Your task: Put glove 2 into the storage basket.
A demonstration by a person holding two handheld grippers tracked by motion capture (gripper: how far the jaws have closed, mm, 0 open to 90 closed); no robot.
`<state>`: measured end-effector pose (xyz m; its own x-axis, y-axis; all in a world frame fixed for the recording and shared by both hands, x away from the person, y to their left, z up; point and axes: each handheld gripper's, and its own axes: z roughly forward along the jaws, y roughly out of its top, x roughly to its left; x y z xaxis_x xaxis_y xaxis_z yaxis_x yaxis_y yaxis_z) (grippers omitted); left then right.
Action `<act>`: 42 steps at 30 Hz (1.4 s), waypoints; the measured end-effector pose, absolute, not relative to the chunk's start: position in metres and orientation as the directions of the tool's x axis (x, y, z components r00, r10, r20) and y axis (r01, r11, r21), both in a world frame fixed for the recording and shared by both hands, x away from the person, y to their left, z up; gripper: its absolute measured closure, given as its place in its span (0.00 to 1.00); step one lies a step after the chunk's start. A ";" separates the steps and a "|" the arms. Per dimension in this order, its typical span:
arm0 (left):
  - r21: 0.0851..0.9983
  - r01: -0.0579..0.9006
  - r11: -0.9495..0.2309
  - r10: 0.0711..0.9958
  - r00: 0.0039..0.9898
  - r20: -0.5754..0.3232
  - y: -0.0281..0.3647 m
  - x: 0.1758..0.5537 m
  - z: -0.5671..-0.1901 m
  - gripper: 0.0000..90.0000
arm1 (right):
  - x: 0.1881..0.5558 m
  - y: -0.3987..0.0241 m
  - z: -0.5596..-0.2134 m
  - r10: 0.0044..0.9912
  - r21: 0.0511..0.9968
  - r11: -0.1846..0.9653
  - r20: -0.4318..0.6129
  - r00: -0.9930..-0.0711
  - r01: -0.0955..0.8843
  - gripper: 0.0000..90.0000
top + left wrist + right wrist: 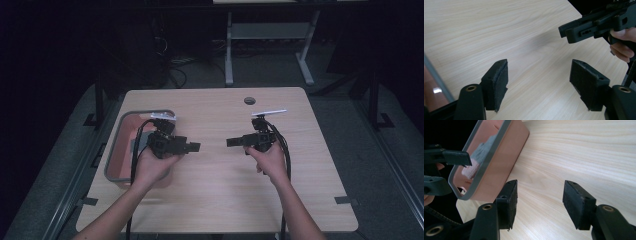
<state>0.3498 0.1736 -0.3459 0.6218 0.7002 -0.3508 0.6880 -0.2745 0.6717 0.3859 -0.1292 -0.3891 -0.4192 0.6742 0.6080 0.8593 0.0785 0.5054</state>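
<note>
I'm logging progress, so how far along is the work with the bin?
Done: folded cloths already lie in the pink bin at the table's left edge. In hand: nothing; the left gripper and right gripper are both open and empty above bare wood, pointing at each other. Left: no other item lies on the table to put away.

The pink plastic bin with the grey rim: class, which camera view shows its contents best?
The right gripper view: the pink plastic bin with the grey rim shows folded grey and pink cloth inside. The high view has it partly behind the left claw. The left gripper view catches its edge.
</note>
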 end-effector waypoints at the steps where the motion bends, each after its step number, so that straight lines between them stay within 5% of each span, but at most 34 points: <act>1: 0.671 0.690 -0.272 0.698 0.621 -0.355 0.172 0.350 -0.346 0.32 | 0.385 -0.131 -0.389 0.677 0.503 0.081 0.606 -0.418 0.861 0.49; 42: 0.673 0.664 -0.327 0.619 0.688 -0.379 0.120 0.325 -0.374 0.27 | 0.362 -0.187 -0.417 0.702 0.473 0.053 0.608 -0.370 0.880 0.46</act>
<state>0.3249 0.1203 -0.3739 0.6882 0.6188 -0.3787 0.6639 -0.3266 0.6727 0.3618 -0.1865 -0.4173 -0.3697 0.7024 0.6082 0.8795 0.0535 0.4728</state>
